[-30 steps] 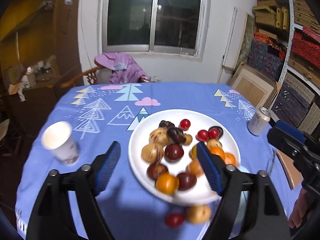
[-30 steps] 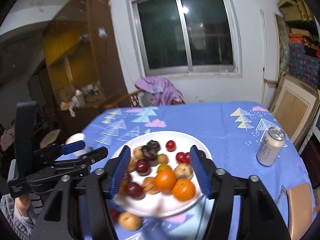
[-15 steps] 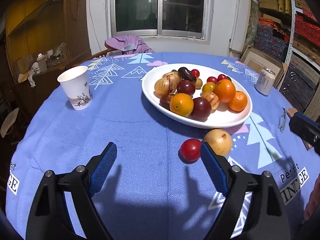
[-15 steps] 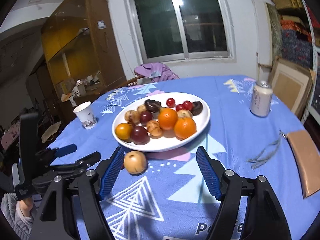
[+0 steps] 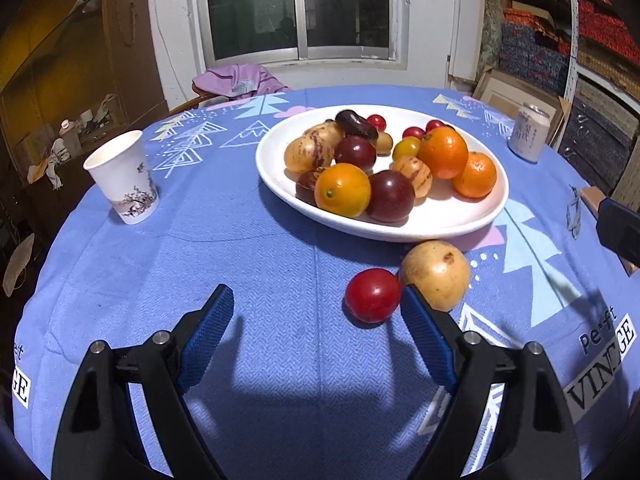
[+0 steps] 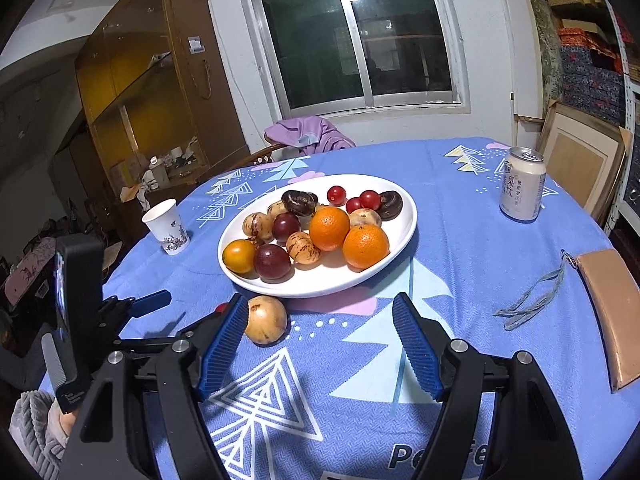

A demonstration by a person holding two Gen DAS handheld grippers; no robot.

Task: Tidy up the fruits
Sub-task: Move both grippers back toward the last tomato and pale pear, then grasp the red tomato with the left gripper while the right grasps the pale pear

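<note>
Both tongs, left (image 5: 316, 300) and right (image 6: 320, 312), gape wide and empty above the tablecloth (image 5: 260, 264).

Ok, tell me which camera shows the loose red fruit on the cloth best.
The left wrist view. The red fruit lies whole and unobstructed there, beside the yellow fruit, below the plate. In the right wrist view only a red sliver shows behind the right claw's finger.

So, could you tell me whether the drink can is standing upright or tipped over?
Upright. The drink can stands on its base on the blue tablecloth, its top rim facing up, to the right of the white plate.
</note>
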